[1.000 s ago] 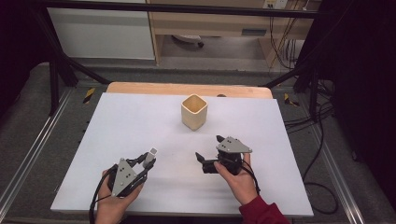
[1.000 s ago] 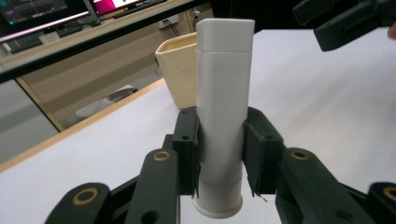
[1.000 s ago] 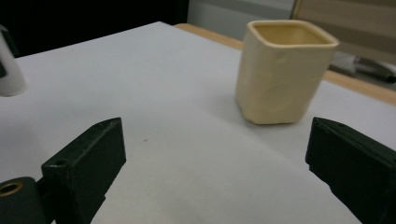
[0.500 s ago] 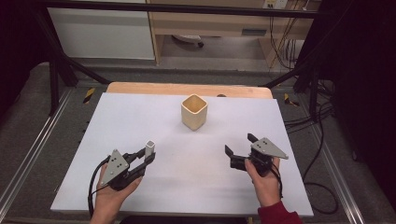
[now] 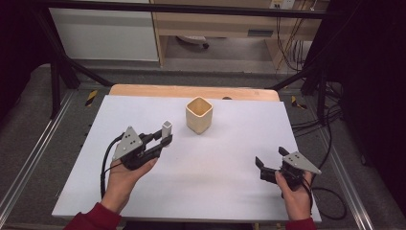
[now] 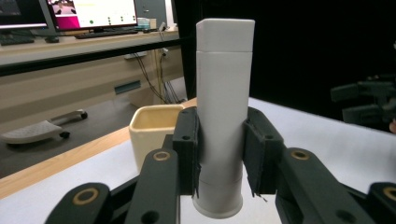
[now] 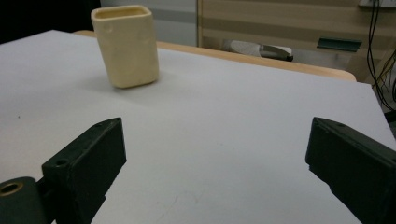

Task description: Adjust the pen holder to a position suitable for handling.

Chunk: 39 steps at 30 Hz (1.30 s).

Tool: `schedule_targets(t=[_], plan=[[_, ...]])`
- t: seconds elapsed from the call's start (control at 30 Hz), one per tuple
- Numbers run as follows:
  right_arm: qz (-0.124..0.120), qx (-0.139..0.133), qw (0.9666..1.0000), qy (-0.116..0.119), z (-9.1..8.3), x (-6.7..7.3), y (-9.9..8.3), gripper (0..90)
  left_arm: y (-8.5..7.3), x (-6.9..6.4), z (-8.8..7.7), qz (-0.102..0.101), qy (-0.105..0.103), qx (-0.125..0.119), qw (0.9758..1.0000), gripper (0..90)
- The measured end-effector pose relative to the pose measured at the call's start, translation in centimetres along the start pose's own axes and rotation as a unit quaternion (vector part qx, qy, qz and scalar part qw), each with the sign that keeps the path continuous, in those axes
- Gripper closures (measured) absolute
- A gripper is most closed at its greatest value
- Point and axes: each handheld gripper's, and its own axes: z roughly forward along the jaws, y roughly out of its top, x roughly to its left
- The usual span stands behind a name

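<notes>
A white square-topped tube stands upright between the pads of my left gripper, which is shut on it and holds it above the white table, left of a cream square cup. The cup stands upright at the table's far middle. My right gripper is open at the near right of the table, with nothing between its jaws. It faces toward the cup.
The white tabletop has a wooden edge at the far side. Black frame bars and cables run around the table. A desk with monitors stands beyond.
My left gripper rose and moved toward the cup with the tube in it. My right gripper drew away to the near right corner of the table.
</notes>
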Motion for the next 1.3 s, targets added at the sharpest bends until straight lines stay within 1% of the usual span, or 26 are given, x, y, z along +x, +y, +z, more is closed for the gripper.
schedule_targets(t=[0.07, 0.17, 0.2, 0.23, 0.33, 0.37, 0.4, 0.47, 0.57, 0.6, 0.7, 0.73, 0.8, 0.9, 0.97, 1.0, 1.07, 1.2, 1.27, 1.3], plan=[[0.009, -0.006, 0.9999, -0.006, -0.1, -0.4, 0.0, 5.4, 0.4, 0.4, 1.1, -0.011, 0.001, -0.001, 0.9999, 68.8], [0.023, 0.003, 0.9996, -0.015, 0.1, -0.8, -0.4, 5.4, 1.1, 1.1, 2.7, -0.031, 0.008, -0.002, 0.9995, 68.8], [0.032, 0.007, 0.9993, -0.016, 0.2, -0.9, -0.6, 5.3, 1.3, 1.4, 3.1, -0.037, 0.013, 0.000, 0.9993, 68.8], [0.036, 0.009, 0.9991, -0.018, 0.3, -1.0, -0.7, 5.3, 1.5, 1.6, 3.4, -0.042, 0.017, -0.003, 0.9990, 68.8], [0.044, 0.009, 0.9988, -0.020, 0.5, -1.3, -0.7, 5.3, 2.3, 2.4, 4.2, -0.055, 0.026, -0.012, 0.9981, 68.8], [0.046, 0.010, 0.9987, -0.020, 0.5, -1.3, -0.7, 5.2, 2.5, 2.6, 4.4, -0.055, 0.026, -0.013, 0.9981, 68.8], [0.048, 0.012, 0.9986, -0.019, 0.5, -1.3, -0.7, 5.1, 2.8, 2.7, 4.6, -0.047, 0.027, -0.009, 0.9985, 68.8], [0.050, 0.019, 0.9984, -0.019, 0.6, -1.2, -0.8, 4.9, 3.0, 2.9, 5.0, -0.041, 0.030, -0.009, 0.9987, 68.8], [0.043, 0.020, 0.9988, -0.014, 0.7, -0.9, -0.8, 4.7, 2.9, 3.2, 5.5, -0.057, 0.028, -0.011, 0.9979, 68.8], [0.042, 0.018, 0.9989, -0.012, 0.7, -0.8, -0.8, 4.7, 2.9, 3.2, 5.7, -0.061, 0.027, -0.008, 0.9978, 68.8], [0.040, 0.017, 0.9990, -0.009, 0.6, -0.7, -0.7, 4.6, 2.9, 3.3, 6.0, -0.058, 0.026, -0.001, 0.9980, 68.8], [0.039, 0.017, 0.9991, -0.008, 0.6, -0.7, -0.7, 4.6, 2.9, 3.3, 6.0, -0.060, 0.025, -0.003, 0.9979, 68.8], [0.041, 0.019, 0.9990, -0.008, 0.7, -0.7, -0.7, 4.6, 3.1, 3.3, 6.0, -0.056, 0.025, 0.000, 0.9981, 68.8], [0.043, 0.014, 0.9990, -0.005, 0.8, -0.5, -0.5, 4.6, 3.4, 3.4, 5.9, -0.061, 0.027, -0.008, 0.9978, 68.8], [0.038, 0.013, 0.9992, -0.003, 0.8, -0.4, -0.4, 4.5, 3.6, 3.4, 6.0, -0.062, 0.027, -0.009, 0.9977, 68.8], [0.036, 0.014, 0.9992, -0.002, 0.9, -0.3, -0.4, 4.5, 3.7, 3.5, 6.2, -0.059, 0.027, -0.004, 0.9979, 68.8], [0.030, 0.013, 0.9995, 0.000, 0.9, -0.3, -0.4, 4.5, 3.9, 3.6, 6.6, -0.057, 0.029, -0.004, 0.9979, 68.8], [0.034, 0.006, 0.9994, 0.002, 0.8, -0.4, -0.4, 4.5, 4.6, 3.7, 7.2, -0.080, 0.032, -0.018, 0.9961, 68.8], [0.036, 0.007, 0.9993, 0.005, 0.8, -0.3, -0.4, 4.5, 5.0, 3.8, 7.7, -0.076, 0.033, -0.013, 0.9965, 68.8], [0.035, 0.007, 0.9993, 0.007, 0.7, -0.3, -0.4, 4.5, 5.4, 3.8, 8.1, -0.076, 0.034, -0.015, 0.9964, 68.8]])
